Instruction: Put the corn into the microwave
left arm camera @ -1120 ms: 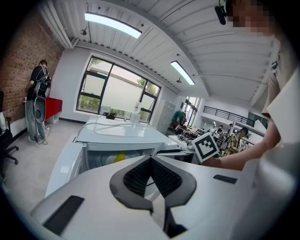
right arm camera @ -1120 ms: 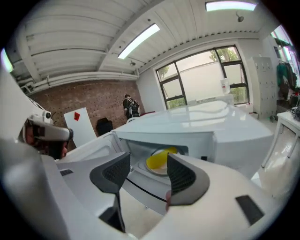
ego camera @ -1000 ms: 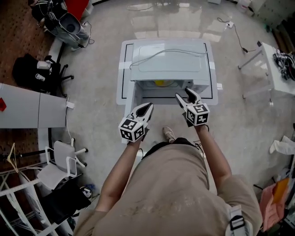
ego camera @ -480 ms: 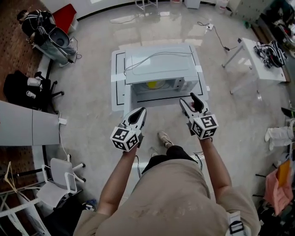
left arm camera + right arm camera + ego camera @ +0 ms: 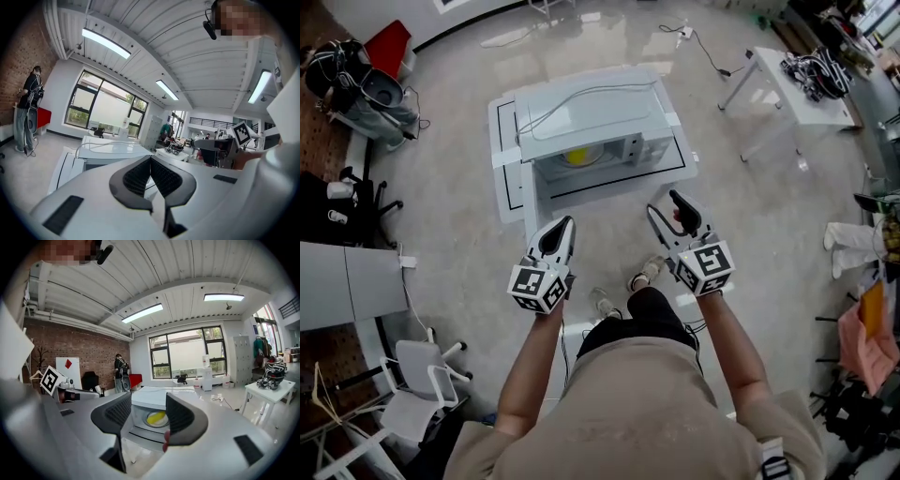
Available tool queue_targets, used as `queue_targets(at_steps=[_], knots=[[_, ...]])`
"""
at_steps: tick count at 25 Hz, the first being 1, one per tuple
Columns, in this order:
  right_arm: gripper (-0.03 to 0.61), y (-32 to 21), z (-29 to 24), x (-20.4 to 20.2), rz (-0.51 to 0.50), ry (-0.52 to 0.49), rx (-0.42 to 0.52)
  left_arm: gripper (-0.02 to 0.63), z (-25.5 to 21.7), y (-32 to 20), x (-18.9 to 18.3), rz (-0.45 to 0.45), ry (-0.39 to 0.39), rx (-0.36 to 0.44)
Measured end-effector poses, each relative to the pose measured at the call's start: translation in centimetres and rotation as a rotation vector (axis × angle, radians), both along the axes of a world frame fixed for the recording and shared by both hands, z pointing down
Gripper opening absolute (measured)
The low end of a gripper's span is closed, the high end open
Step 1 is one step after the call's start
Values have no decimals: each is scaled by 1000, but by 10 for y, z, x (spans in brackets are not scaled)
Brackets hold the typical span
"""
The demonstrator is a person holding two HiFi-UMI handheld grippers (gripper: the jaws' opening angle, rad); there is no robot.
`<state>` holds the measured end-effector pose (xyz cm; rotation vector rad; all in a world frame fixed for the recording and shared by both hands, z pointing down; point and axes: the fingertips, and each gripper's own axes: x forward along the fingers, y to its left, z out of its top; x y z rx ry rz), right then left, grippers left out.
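corn (image 5: 578, 157) lies inside open microwave (image 5: 591, 117). left hand-held gripper (image 5: 562, 225) jaws together, empty. right hand-held gripper (image 5: 665, 207) jaws apart, just narrowed slightly, nothing between.

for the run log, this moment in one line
corn in open microwave; left tongs shut, empty; right tongs open, empty, just closed slightly

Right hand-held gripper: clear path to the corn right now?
Likely yes: the corn lies in the open microwave, straight ahead of the right hand-held gripper. Its jaws, just closing slightly, stand apart and empty. It's well back, though.
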<state>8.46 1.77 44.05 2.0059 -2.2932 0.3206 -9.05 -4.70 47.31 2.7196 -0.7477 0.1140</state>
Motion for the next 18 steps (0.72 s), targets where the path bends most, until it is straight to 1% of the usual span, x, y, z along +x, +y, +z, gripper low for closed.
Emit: queue_targets(at_steps=[4, 8, 12, 18], knots=[[236, 13, 12, 10, 42, 4, 5, 3, -1, 3, -8, -6, -23, 19], [236, 24, 11, 17, 72, -23, 2, 3, 0, 5, -25, -48, -24, -1], [236, 29, 8, 23, 89, -1, 12, 3, 2, 6, -39, -71, -34, 12], [236, 33, 34, 17, 88, -13, -29, 3, 15, 11, -58, -76, -70, -7]])
